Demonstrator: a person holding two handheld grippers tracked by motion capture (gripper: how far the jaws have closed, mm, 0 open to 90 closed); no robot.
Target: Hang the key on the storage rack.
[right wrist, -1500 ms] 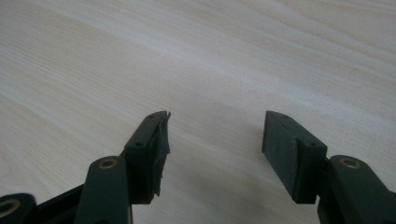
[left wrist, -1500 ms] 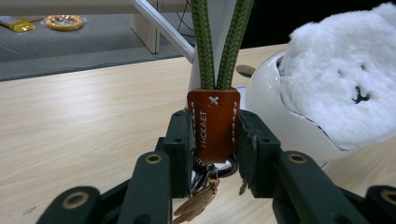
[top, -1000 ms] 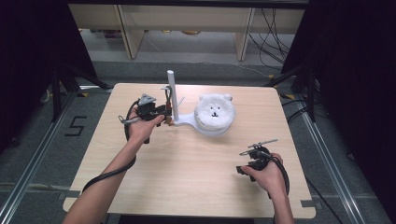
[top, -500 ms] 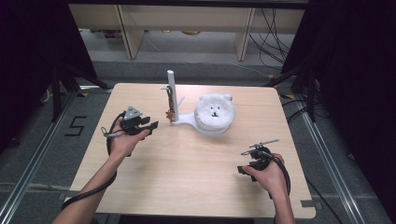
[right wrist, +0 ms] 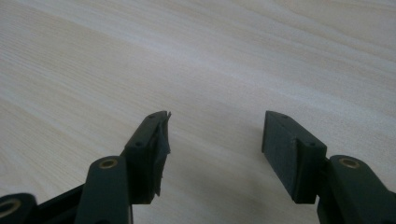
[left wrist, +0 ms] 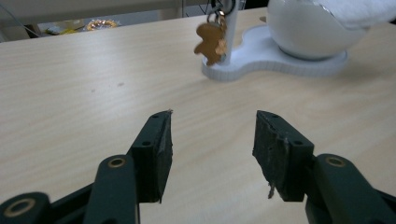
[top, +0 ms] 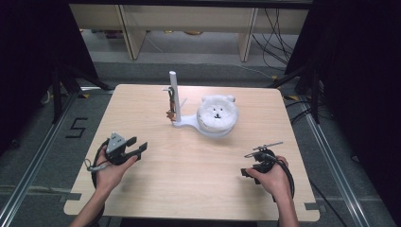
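- Dim lab room, grey floor, pale wooden shelving legs and trailing cables behind; light wood-grain bench (top: 189,189) fills the middle, floor marking "5" to its left.
- On the far half of the bench: white plastic stand with a flat base and an upright post (top: 173,92), and beside it on the same base a white fluffy bear-face plush dome (top: 217,113).
- Small brown gingerbread-man keychain charm (left wrist: 210,41) hangs on the post, dangling just above the base; in the high view it sits at the post's left side (top: 169,112).
- Left gripper (top: 135,149), black two-jaw with grey plate on top, is near the left front of the bench, held low; jaws spread wide, nothing between them (left wrist: 212,149).
- Key relation: charm lies ahead of the left gripper and a little to its right in the high view, well apart; in the left gripper view it sits almost on the gripper's centre line. Charm hangs vertical, long axis parallel to the post.
- Left hand is clearly the nearer one to the charm; judgement: any reach for it goes straight forward from the left side.
- Right gripper (top: 257,156), black two-jaw held in the right hand (top: 274,182), sits near the right front corner, well apart from the stand; jaws wide open and empty (right wrist: 215,144), over bare wood.
- Bench between grippers and stand is bare; the open path looks unobstructed.
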